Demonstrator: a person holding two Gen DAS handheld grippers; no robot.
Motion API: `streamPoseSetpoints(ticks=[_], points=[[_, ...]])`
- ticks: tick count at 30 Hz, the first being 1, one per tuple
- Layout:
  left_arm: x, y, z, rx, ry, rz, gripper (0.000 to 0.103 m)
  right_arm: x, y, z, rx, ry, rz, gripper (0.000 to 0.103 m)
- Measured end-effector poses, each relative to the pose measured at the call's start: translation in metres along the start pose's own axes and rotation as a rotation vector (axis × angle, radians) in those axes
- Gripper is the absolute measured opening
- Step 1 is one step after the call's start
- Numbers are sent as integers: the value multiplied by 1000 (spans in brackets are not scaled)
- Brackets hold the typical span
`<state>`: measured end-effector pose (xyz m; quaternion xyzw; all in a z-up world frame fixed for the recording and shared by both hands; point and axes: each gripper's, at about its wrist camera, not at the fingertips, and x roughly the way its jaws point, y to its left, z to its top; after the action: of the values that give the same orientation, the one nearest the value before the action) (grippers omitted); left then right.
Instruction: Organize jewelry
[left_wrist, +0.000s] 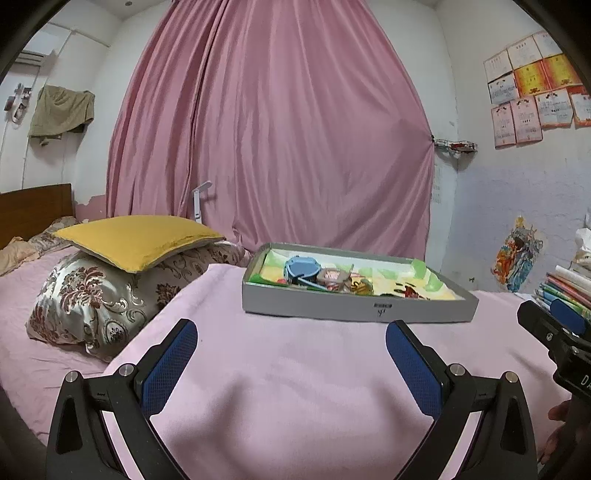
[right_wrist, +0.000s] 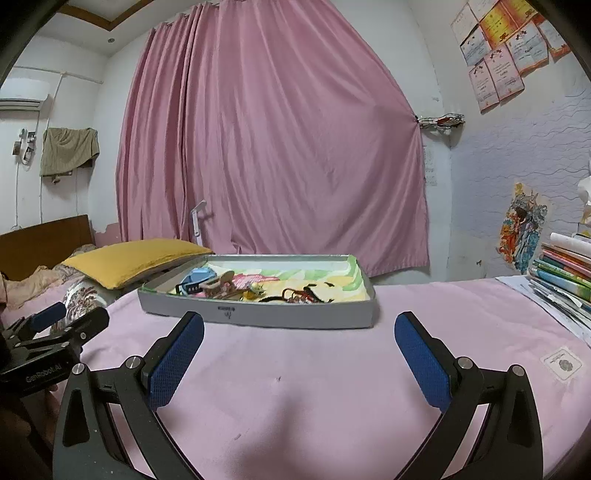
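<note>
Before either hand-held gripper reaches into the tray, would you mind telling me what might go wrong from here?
1. The jewelry lies heaped at one end of the grey tray; the blue watch and the dark cord bracelet sit among other pieces, so a pinch may snag several.
2. The tray rests on a soft pink blanket, so pressing its wall could tip or slide it.
3. The left hand-held gripper and right hand-held gripper are both open and close together, so they may collide.
</note>
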<state>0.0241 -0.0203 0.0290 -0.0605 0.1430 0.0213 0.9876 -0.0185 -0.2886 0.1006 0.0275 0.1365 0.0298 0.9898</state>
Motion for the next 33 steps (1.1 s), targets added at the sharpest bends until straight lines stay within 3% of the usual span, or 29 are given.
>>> streamPoseSetpoints(ticks=[14,33], points=[[-2,-7,-4,55,0,0,102,8,-2,-10,9,23,12,101],[-1,-7,-4,33,12,-10,102,15,-3,-12,25,53,27,101]])
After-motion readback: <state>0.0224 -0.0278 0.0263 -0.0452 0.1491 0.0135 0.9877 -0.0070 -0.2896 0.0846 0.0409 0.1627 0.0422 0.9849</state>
